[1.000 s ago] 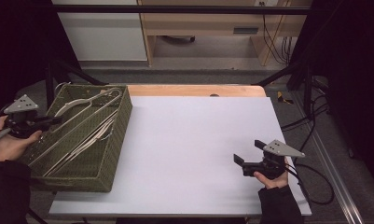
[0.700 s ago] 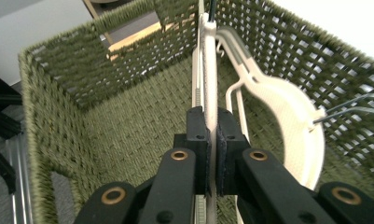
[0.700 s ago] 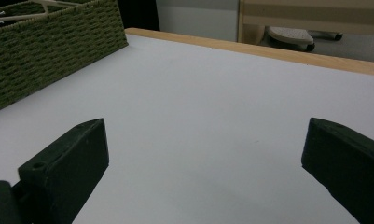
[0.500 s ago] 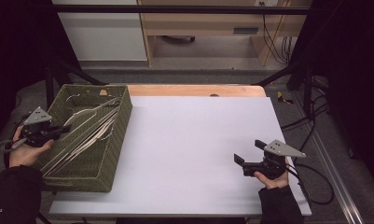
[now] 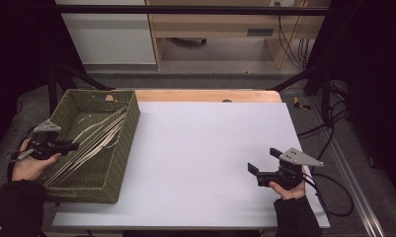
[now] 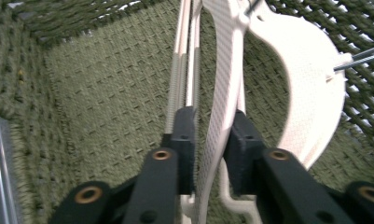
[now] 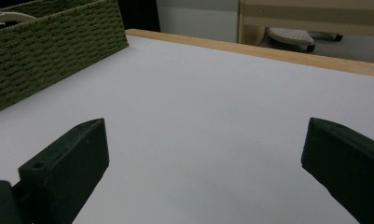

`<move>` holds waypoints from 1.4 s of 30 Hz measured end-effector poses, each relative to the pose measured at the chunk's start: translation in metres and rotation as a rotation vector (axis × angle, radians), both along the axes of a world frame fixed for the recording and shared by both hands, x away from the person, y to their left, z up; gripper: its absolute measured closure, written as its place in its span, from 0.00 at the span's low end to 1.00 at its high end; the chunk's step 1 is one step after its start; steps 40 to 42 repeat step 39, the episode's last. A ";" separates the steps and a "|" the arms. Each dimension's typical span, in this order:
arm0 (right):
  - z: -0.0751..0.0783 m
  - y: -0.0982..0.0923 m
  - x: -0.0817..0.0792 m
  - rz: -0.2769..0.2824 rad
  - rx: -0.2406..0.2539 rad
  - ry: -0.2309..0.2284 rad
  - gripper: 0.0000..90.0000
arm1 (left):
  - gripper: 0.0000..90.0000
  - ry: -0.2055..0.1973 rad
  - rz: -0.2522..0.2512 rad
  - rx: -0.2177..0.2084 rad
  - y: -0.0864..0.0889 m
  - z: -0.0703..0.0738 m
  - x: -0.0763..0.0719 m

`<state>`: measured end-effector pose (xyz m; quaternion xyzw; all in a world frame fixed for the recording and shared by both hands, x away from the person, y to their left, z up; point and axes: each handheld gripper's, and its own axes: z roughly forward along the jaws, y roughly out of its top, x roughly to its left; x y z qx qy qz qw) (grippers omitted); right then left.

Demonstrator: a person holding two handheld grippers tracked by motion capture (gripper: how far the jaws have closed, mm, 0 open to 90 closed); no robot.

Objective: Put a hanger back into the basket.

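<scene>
1. High view, far left: the left gripper (image 5: pixel 62 146) reaches over the near-left rim of the green woven basket (image 5: pixel 117 163), which sits tilted at the left edge of the white table (image 5: pixel 200 148).
2. Inside the basket lies a bundle of white hangers (image 5: pixel 94 140), running from its near-left corner toward its far-right corner; the left gripper's tips are among them.
3. In the left gripper view, one white hanger arm (image 6: pixel 219 107) runs straight up between the two black jaws. The jaws have just been opening a little, and a thin gap shows on both sides of the arm, so they stand slightly apart around it.
4. Far right: the right gripper (image 5: pixel 257 170) rests low over bare table, well apart from the basket, its jaws spread wide with nothing between them.
</scene>
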<state>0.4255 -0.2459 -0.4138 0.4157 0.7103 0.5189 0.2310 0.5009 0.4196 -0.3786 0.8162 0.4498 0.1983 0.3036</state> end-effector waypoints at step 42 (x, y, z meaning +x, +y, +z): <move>0.008 -0.007 -0.004 0.030 0.034 -0.041 0.02 | 0.06 -0.330 -0.161 -0.440 -0.135 0.034 -0.065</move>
